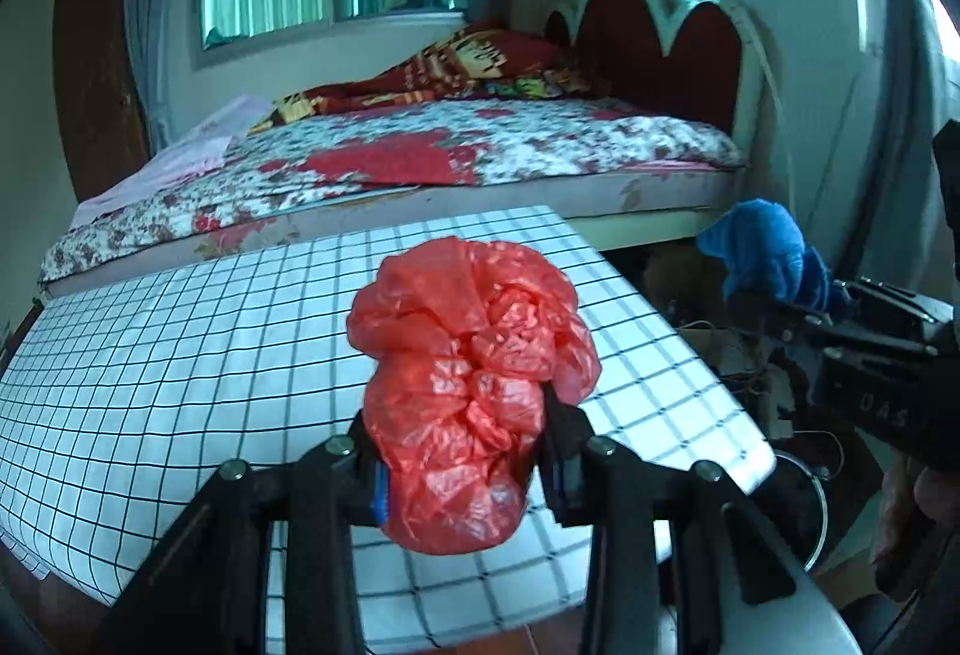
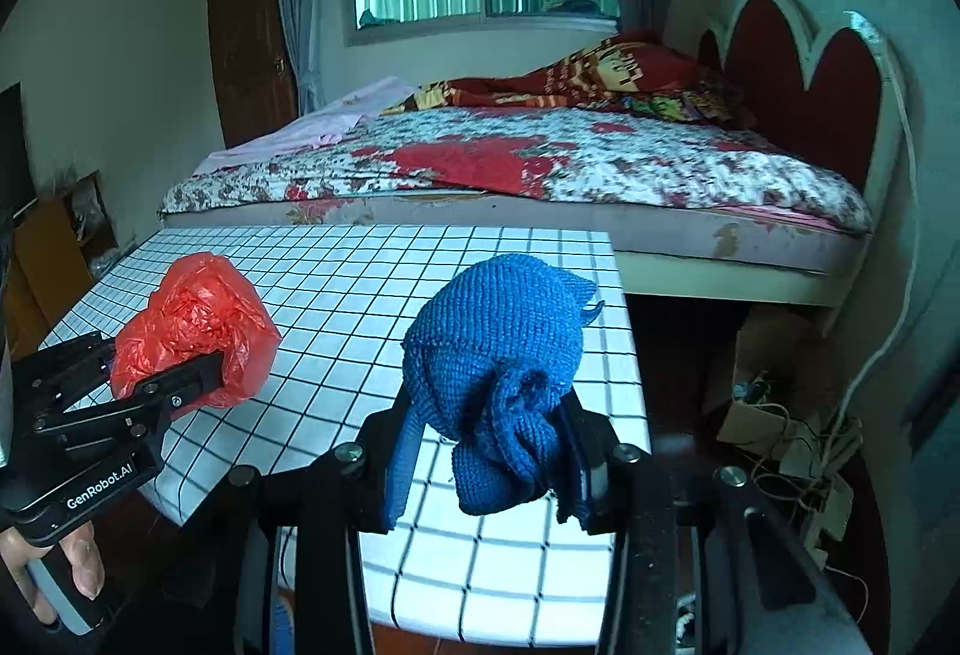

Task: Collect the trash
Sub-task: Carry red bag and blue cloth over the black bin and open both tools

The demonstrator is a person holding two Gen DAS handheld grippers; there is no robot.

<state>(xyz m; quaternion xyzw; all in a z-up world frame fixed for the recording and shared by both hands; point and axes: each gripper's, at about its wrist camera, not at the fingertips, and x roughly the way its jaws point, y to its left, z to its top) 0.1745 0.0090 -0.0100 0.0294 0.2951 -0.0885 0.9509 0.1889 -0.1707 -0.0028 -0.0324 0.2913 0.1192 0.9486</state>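
My left gripper is shut on a crumpled red plastic bag and holds it above the white checked table. The bag also shows in the right wrist view, clamped in the left gripper. My right gripper is shut on a bunched blue knitted cloth and holds it above the table's right part. In the left wrist view the blue cloth hangs past the table's right edge, held in the right gripper.
A bed with a floral cover stands behind the table, with a red headboard at right. Tangled cables and a cardboard box lie on the floor at right. A round metal rim sits below the table's right corner.
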